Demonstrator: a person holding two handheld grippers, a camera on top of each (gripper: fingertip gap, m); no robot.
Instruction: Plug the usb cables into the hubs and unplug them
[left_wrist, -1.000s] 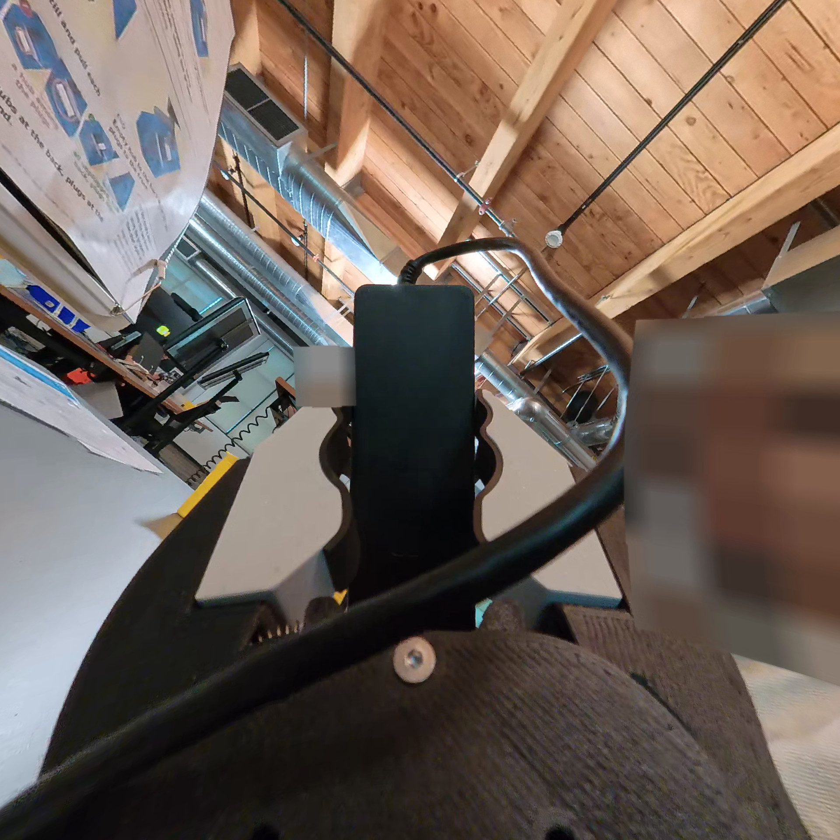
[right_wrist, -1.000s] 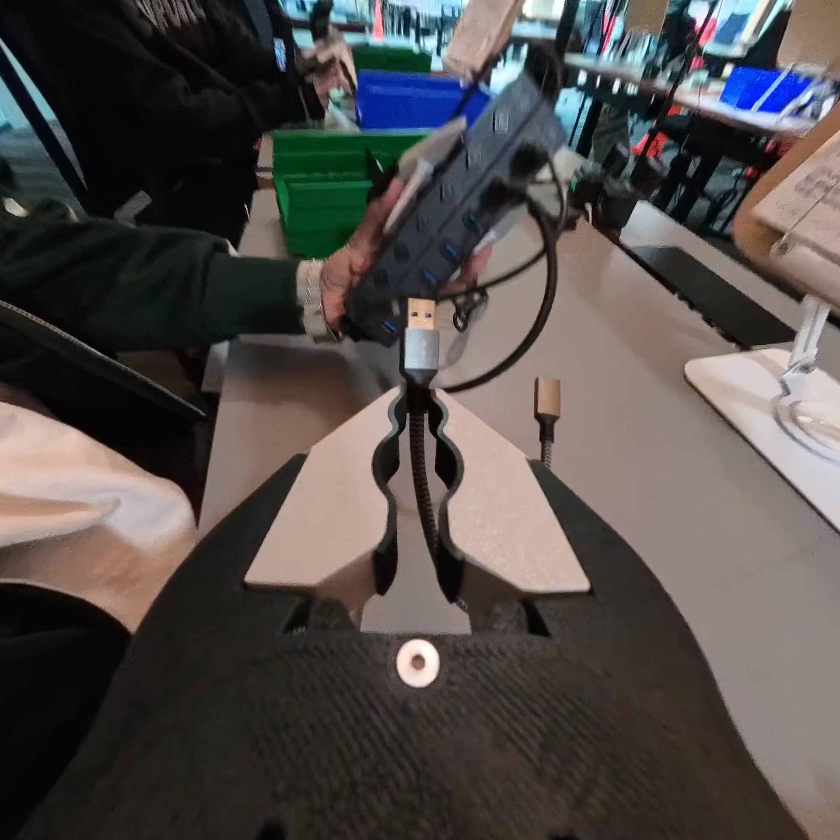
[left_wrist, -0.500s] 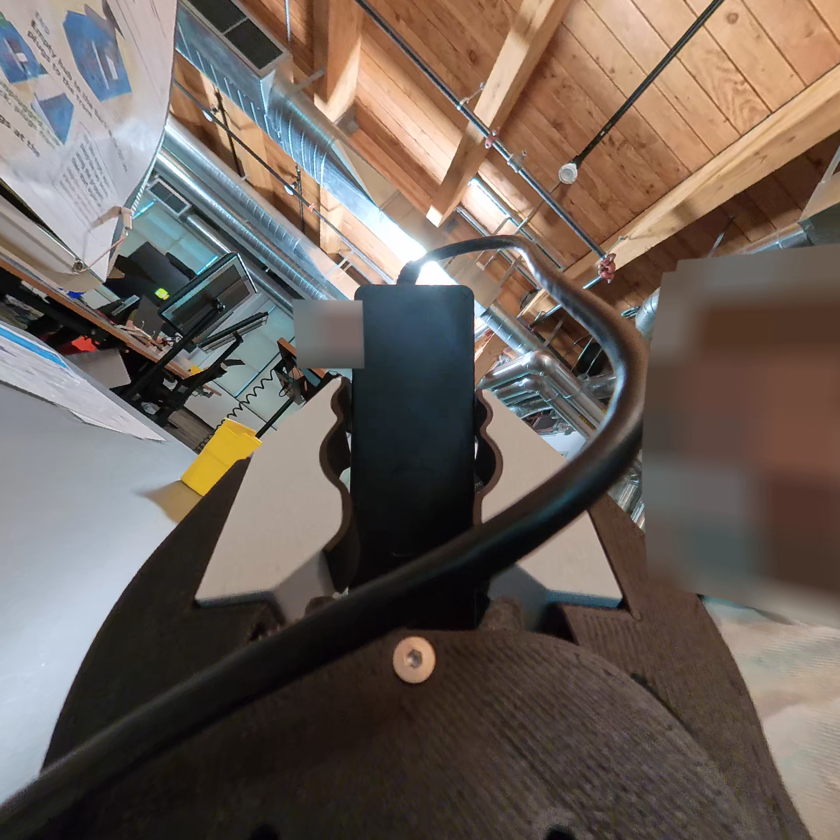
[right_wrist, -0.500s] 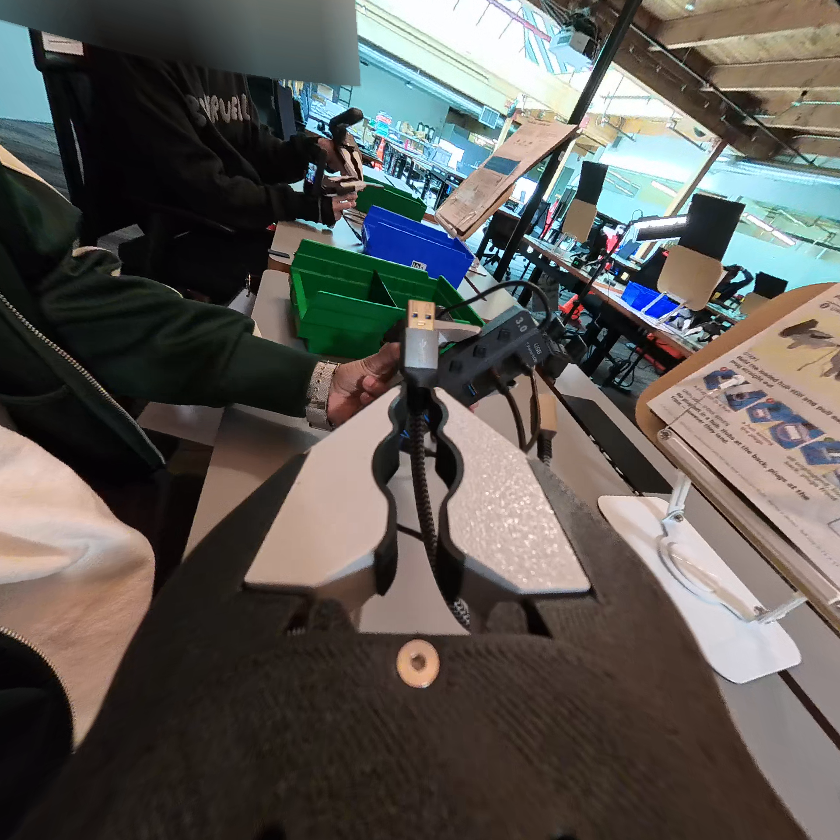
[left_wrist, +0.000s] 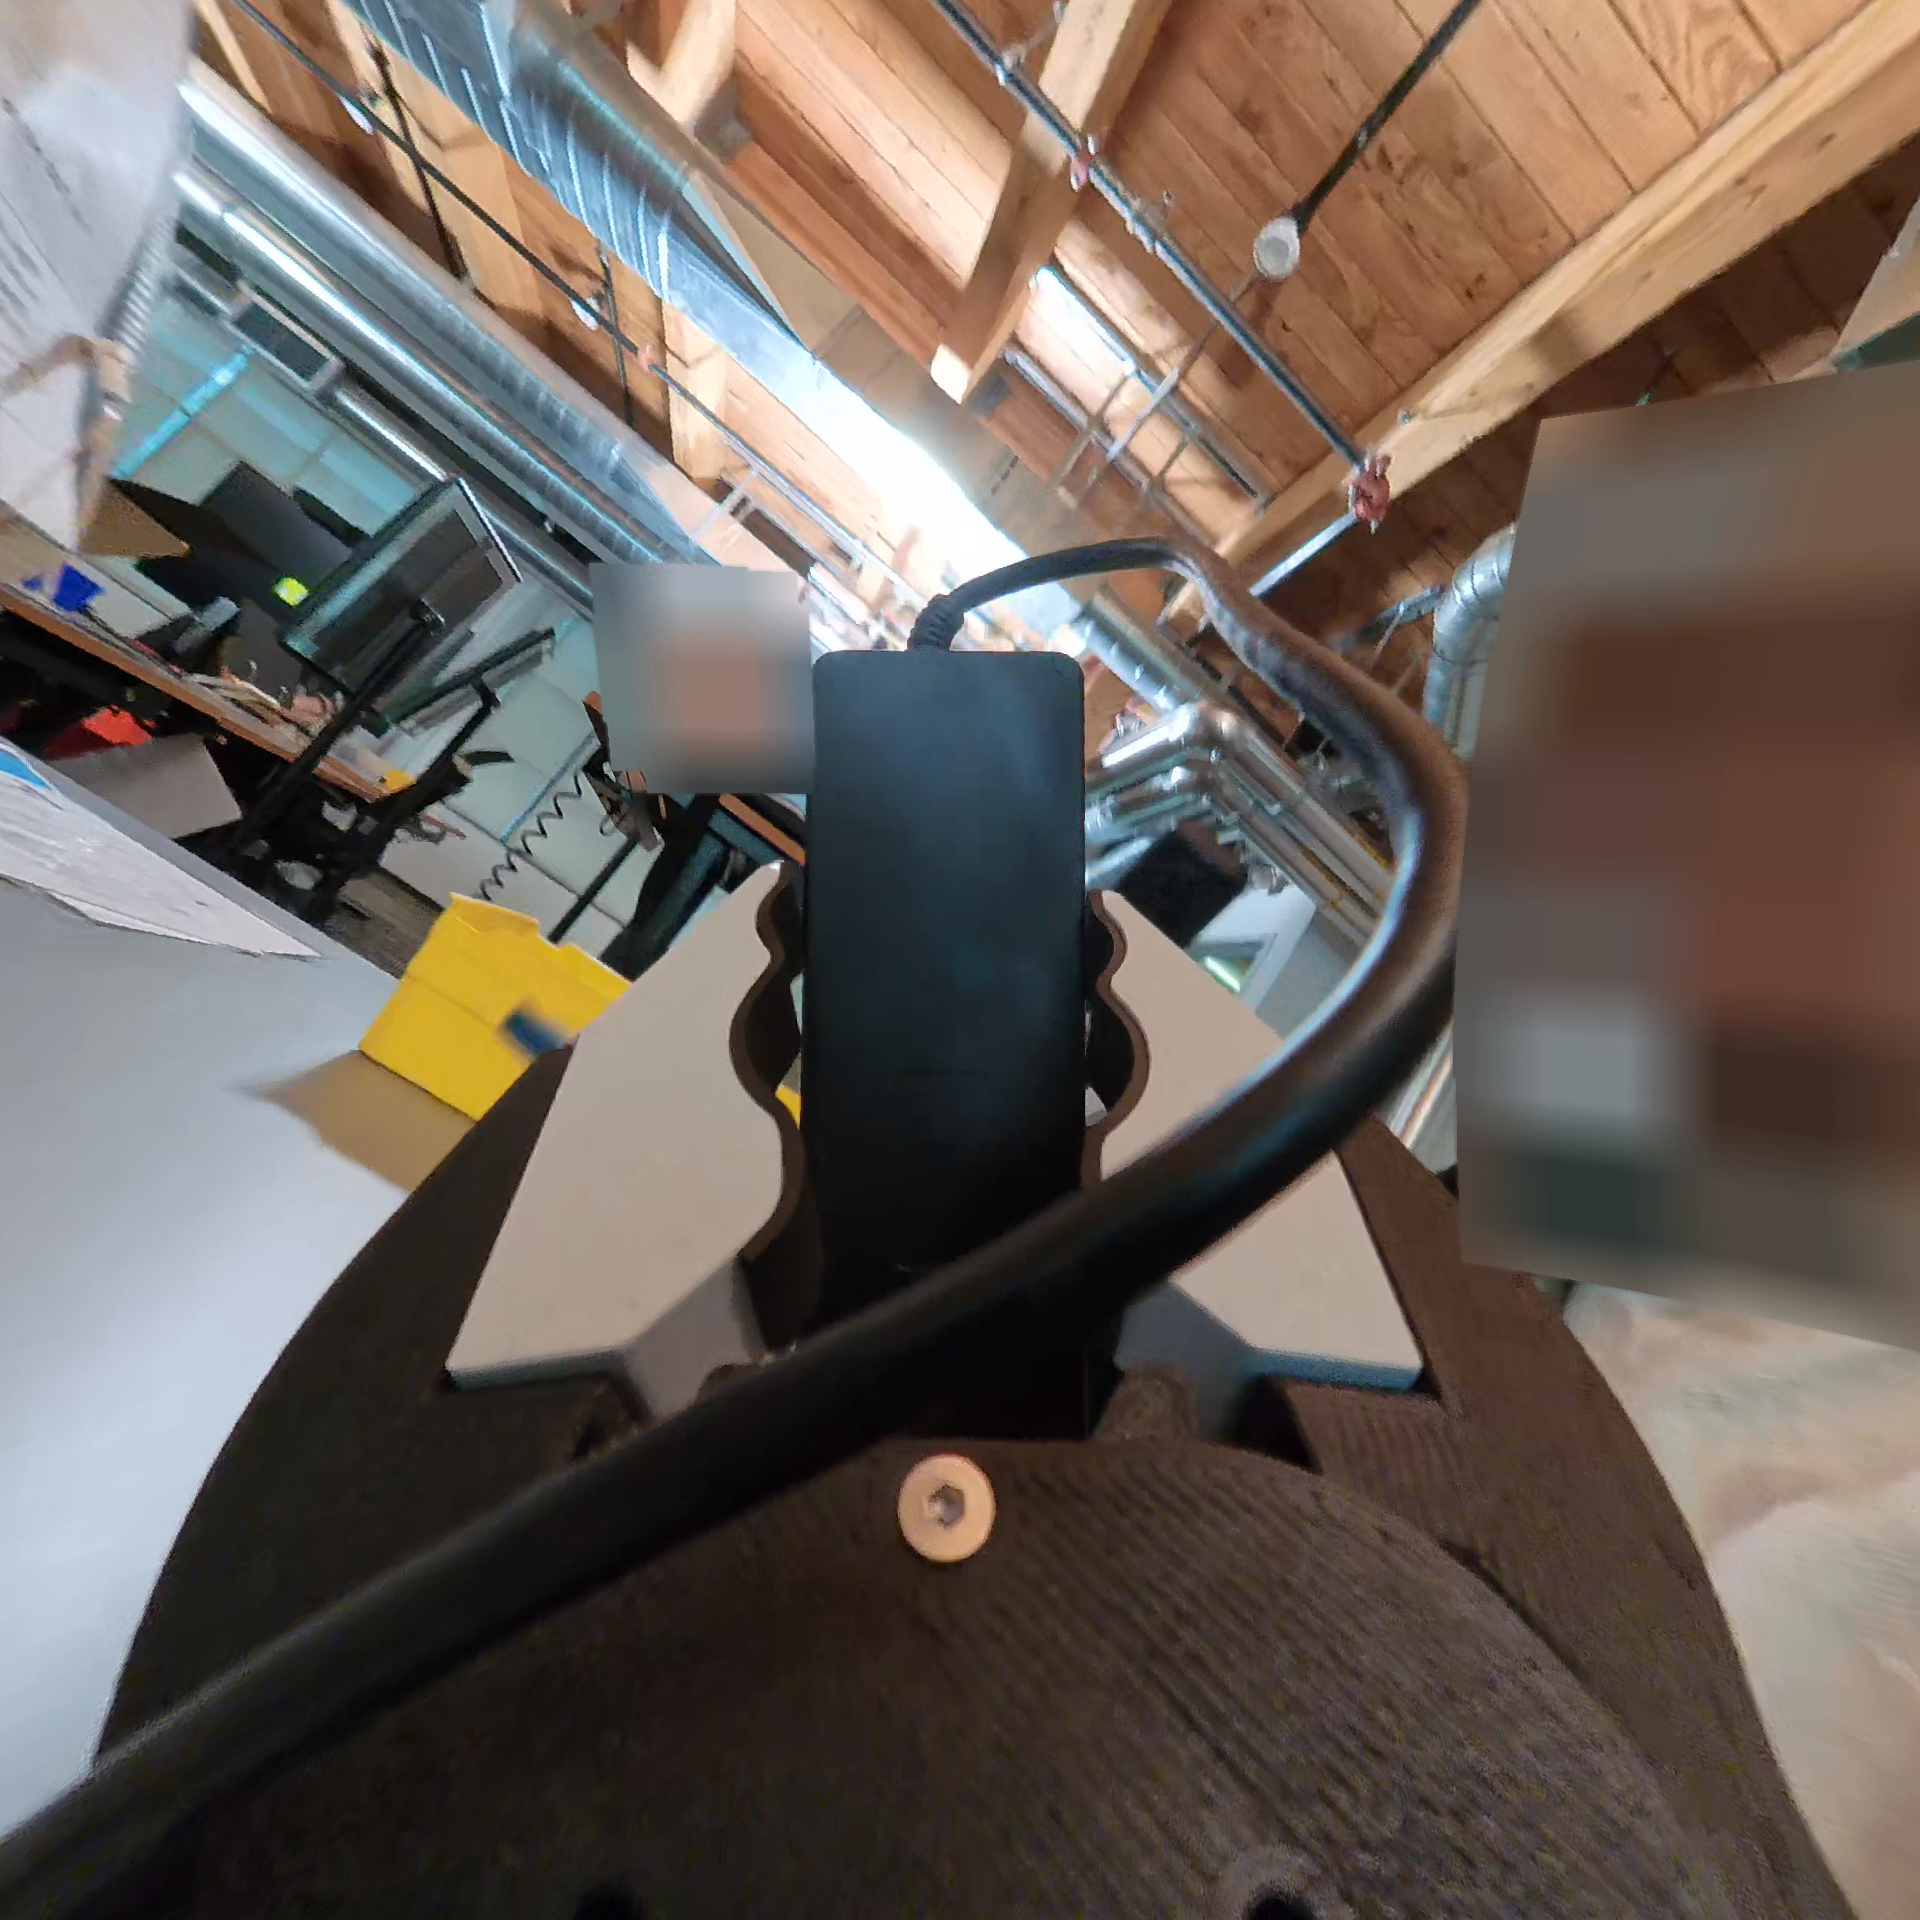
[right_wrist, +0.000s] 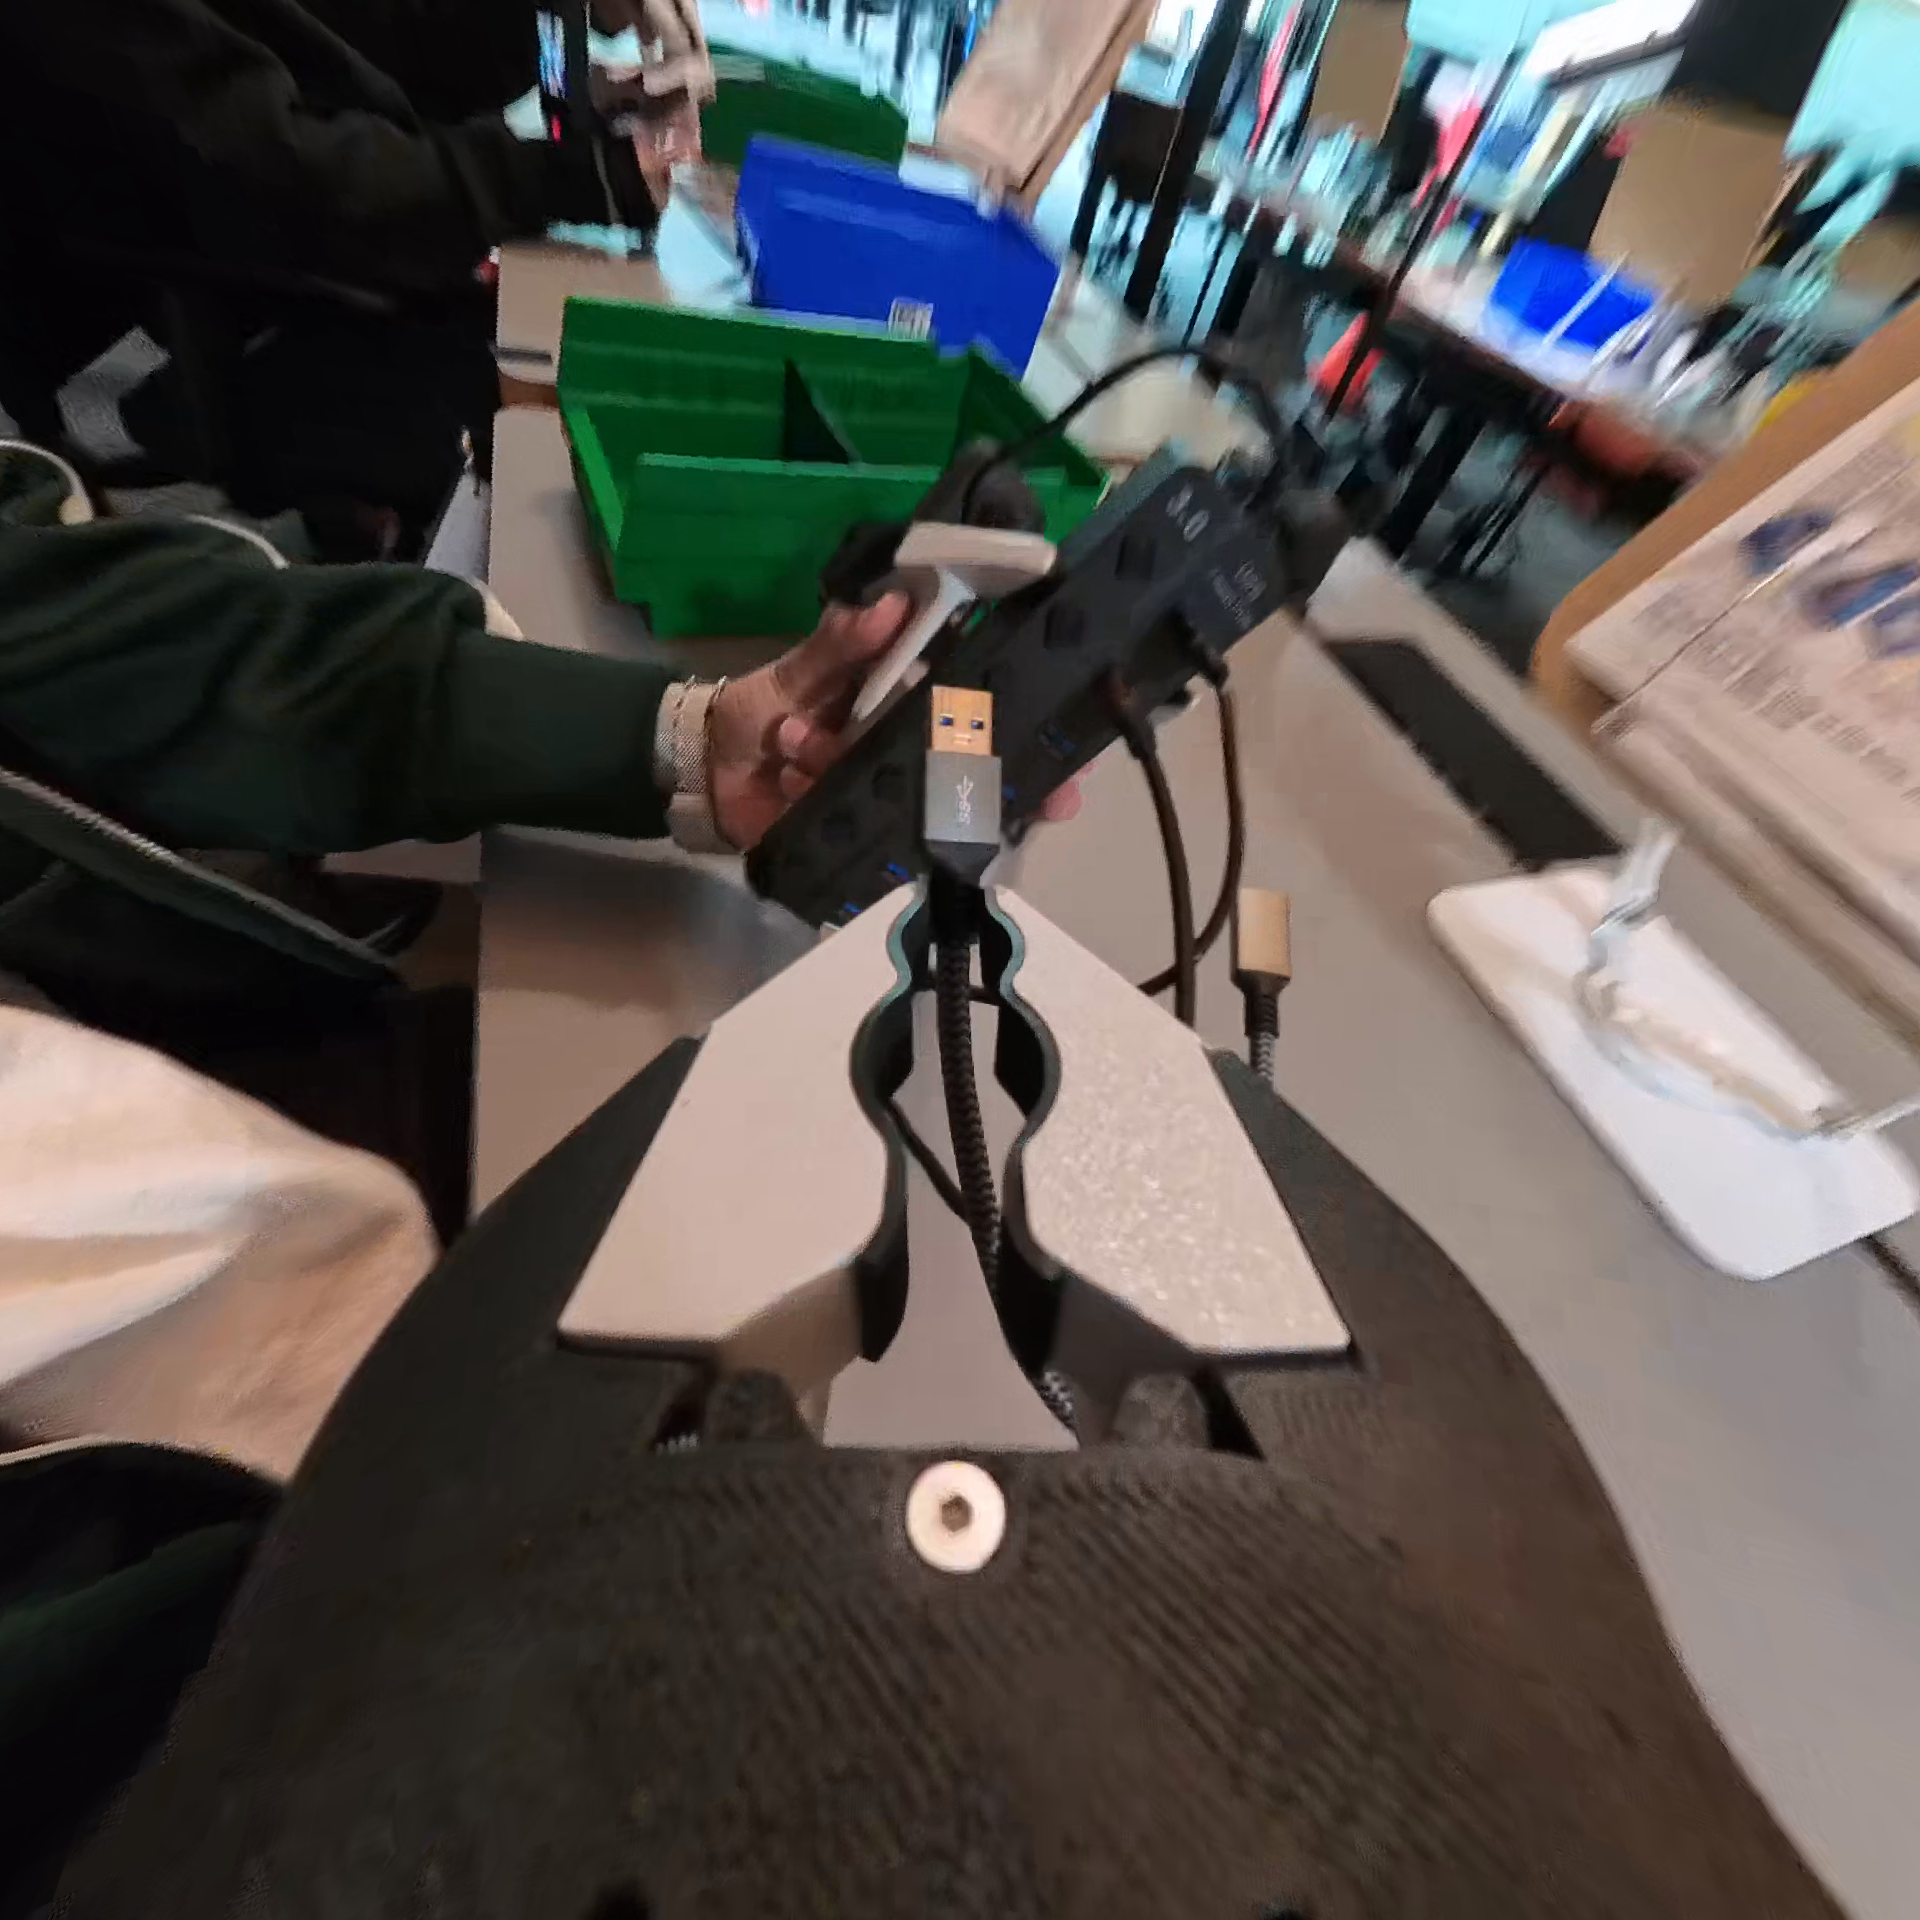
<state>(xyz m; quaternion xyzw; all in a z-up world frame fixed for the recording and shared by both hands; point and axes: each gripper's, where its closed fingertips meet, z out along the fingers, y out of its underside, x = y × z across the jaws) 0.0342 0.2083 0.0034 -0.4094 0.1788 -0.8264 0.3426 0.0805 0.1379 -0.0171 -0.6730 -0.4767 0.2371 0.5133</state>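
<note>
Left tongs clamp a black hub tilted up toward the ceiling; right tongs pinch a braided USB cable, its plug just short of the hub

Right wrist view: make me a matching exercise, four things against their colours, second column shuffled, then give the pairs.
Things:
1. USB plug in the right gripper
2. Divided bin
3. Bin behind it
4. Hub

Colours:
A. blue
B. black
C. green
D. grey shell, gold tip

Pairs: 1-D, 2-C, 3-A, 4-B
</note>
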